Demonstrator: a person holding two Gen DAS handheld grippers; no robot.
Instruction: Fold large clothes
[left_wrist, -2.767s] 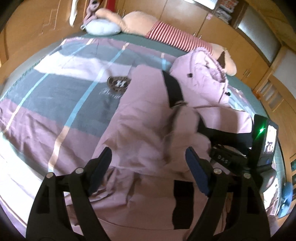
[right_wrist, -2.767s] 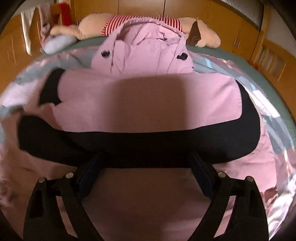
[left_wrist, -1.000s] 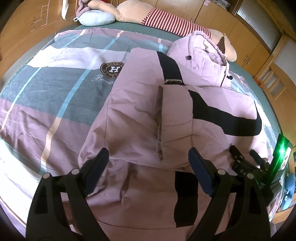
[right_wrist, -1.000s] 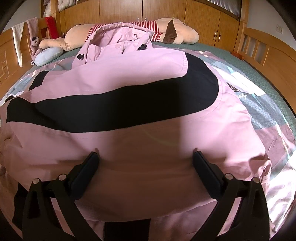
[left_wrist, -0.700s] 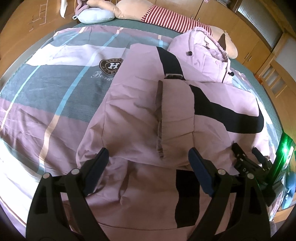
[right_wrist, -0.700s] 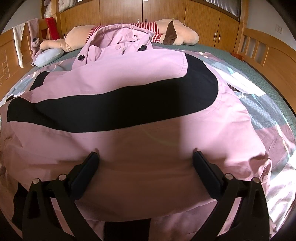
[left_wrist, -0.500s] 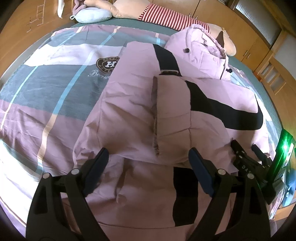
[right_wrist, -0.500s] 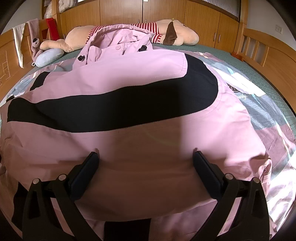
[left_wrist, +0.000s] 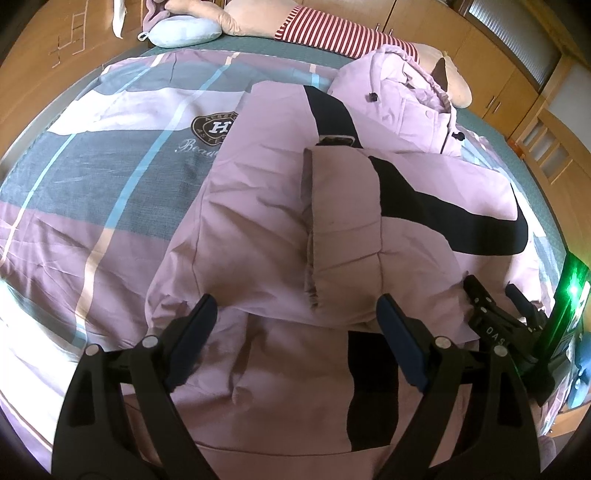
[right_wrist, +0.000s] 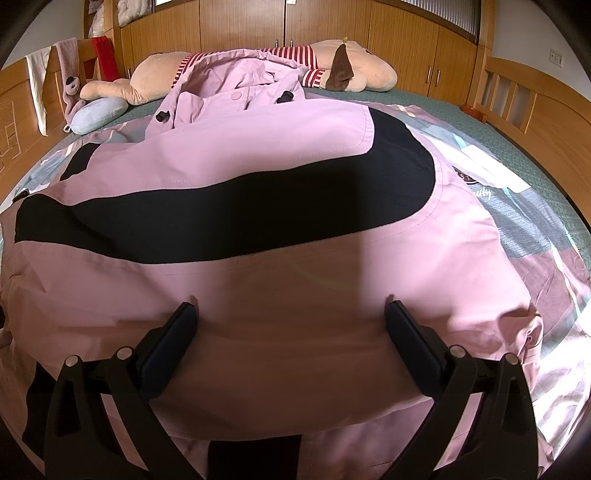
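Both grippers we hold spread apart, clamping nothing: left gripper (left_wrist: 295, 317) above the pink jacket (left_wrist: 258, 206), right gripper (right_wrist: 291, 317) fingertips pressed into its folded sleeve (right_wrist: 258, 206). Jacket lies on the plaid duvet (left_wrist: 92, 177).

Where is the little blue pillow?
In the left wrist view, the blue pillow lies at the far left end of the bed, touching the big plush toy, far from the pink jacket.

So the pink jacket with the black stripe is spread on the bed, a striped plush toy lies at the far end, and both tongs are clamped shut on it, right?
Not quite: the left tongs and right tongs stand open, pinching nothing. Both wrist views show it. The pink jacket on the bed and the striped plush toy are as you said.
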